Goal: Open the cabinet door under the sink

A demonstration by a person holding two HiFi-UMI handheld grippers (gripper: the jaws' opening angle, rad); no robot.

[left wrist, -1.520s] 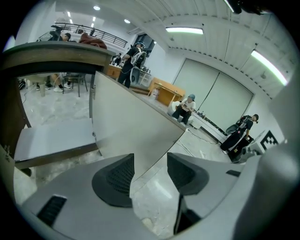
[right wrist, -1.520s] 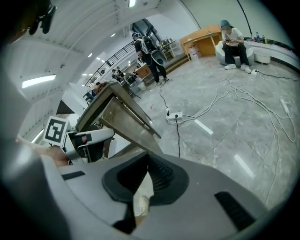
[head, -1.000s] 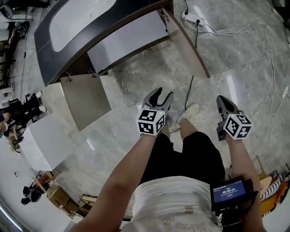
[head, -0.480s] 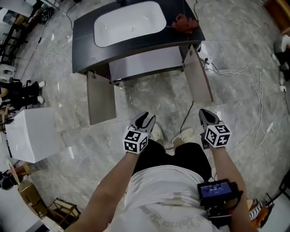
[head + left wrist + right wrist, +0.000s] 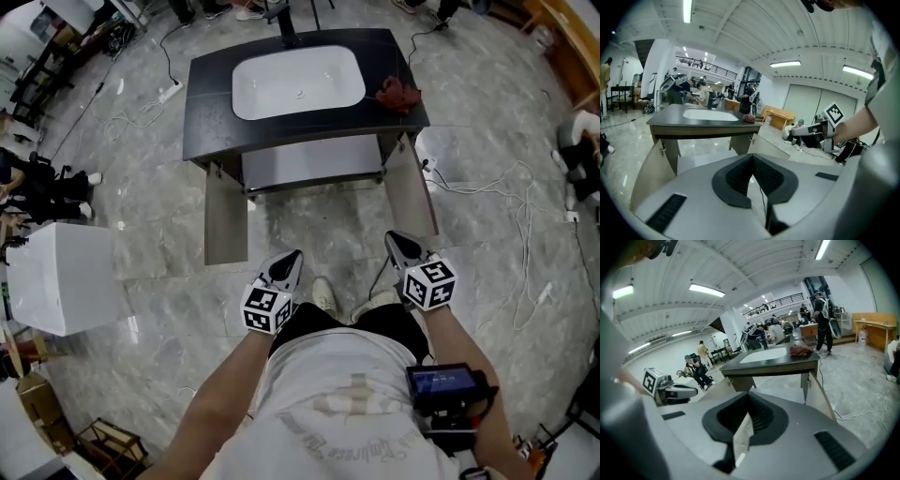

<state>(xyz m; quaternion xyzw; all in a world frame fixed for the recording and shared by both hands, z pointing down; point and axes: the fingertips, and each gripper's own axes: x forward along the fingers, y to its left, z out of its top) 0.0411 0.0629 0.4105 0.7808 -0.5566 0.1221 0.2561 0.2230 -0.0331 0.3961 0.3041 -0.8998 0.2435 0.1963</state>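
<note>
The sink cabinet has a dark top (image 5: 208, 103), a white basin (image 5: 298, 82) and a red cloth (image 5: 398, 94) on its right end. Both doors under it stand swung open: the left door (image 5: 226, 217) and the right door (image 5: 410, 195). My left gripper (image 5: 288, 263) hangs over the floor well in front of the left door; its jaws have just been closing and are now shut with nothing between them. My right gripper (image 5: 397, 245) is shut and empty in front of the right door. The left gripper view shows its pads (image 5: 761, 171) pressed together, and the right gripper view shows the same (image 5: 757, 414).
A white box (image 5: 66, 277) stands on the marble floor at the left. Cables (image 5: 497, 187) trail across the floor at the right, and a power strip (image 5: 171, 92) lies at the back left. People sit and stand around the room's edges. A screen device (image 5: 441, 382) is strapped to the right forearm.
Both grippers have drawn back from the cabinet and risen, so the whole cabinet now shows. The left gripper's jaws went from wide open to shut. The right gripper stayed shut.
</note>
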